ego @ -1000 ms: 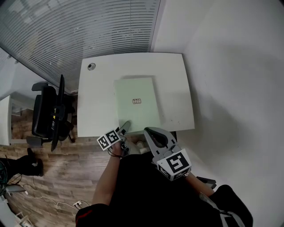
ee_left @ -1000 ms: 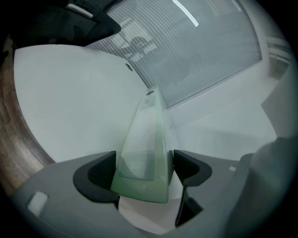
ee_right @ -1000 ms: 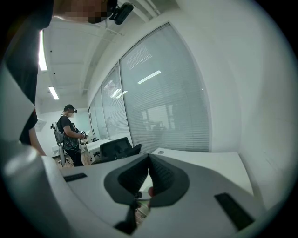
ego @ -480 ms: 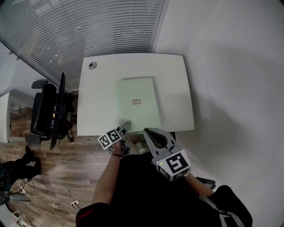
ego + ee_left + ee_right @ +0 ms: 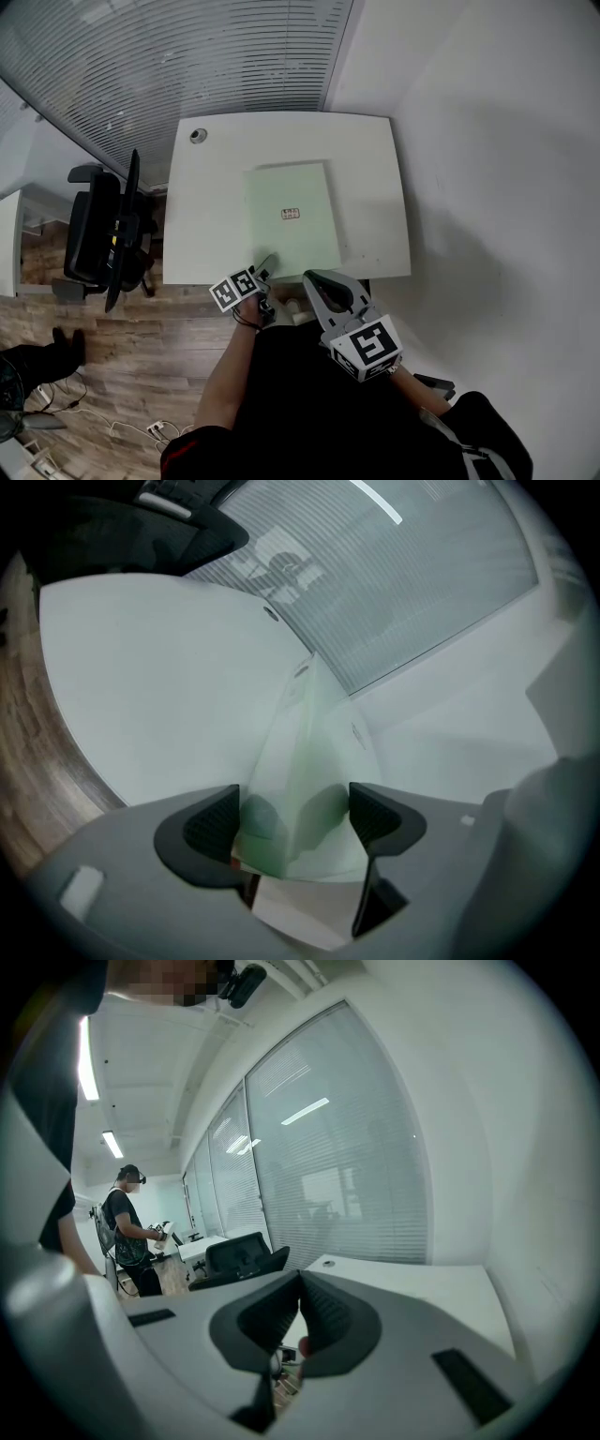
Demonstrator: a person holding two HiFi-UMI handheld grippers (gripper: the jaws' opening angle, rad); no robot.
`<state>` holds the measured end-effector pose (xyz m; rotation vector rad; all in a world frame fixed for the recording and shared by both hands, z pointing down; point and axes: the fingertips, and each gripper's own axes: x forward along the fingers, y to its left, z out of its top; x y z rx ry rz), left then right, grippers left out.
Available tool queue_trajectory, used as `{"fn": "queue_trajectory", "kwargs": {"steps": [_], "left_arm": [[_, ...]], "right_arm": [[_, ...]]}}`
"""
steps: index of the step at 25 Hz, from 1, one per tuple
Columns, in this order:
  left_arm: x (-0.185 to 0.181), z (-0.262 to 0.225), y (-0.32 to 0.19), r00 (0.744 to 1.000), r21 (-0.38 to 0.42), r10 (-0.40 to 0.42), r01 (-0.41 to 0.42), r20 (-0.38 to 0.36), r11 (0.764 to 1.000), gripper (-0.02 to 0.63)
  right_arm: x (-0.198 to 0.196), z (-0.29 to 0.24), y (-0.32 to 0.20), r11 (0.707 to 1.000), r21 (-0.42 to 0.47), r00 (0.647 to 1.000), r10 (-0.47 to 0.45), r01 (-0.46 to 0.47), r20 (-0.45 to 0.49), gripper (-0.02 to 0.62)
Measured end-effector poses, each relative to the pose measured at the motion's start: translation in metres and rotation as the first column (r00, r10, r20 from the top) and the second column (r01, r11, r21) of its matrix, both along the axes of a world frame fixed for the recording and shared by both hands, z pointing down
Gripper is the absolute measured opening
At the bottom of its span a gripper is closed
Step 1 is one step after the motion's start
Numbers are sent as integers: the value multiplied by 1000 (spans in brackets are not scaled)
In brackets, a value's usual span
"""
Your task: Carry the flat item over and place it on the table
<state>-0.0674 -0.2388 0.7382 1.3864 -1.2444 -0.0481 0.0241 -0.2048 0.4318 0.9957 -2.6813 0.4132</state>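
Two grippers are held at the near edge of the white bench [image 5: 202,211], and only the left gripper [image 5: 291,813] has anything to do with the flat item [image 5: 292,217]. That item, a pale green sheet with a small label [image 5: 290,214] at its middle, lies flat on the bench, slightly right of centre, its long sides running away from the person. Its near left corner reaches right to the bench edge, and there the left gripper's fingers [image 5: 208,823] stand spread, released, with that corner lying in the gap between them; I cannot tell whether either pad touches it. The right gripper [image 5: 300,1312] hangs just off the bench, close to the person's body and a little to the right of the sheet's near edge, its fingers clenched together on nothing. A black office chair [image 5: 103,234] stands on the wood floor to the left of the bench, and a round hole [image 5: 198,135] sits in the far left corner.
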Motion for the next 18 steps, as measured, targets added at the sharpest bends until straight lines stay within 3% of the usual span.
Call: {"fn": "queue_trajectory", "kwargs": {"steps": [3,12,18], "left_arm": [[0,1,-4,997,-1,33,-33,68,999,348],[3,0,-12,993,-27,28,-25,117,999,348],[4,-3,-24,980,-49,31,-22,196,999,348]], "right_arm": [[0,2,-1,1000,-2,1000,-3,3,0,2],[6,2,-6,1000,-7,1000,8,-8,3,2],[9,2,-7,1000,-12,1000,7,-7,7,2]]}}
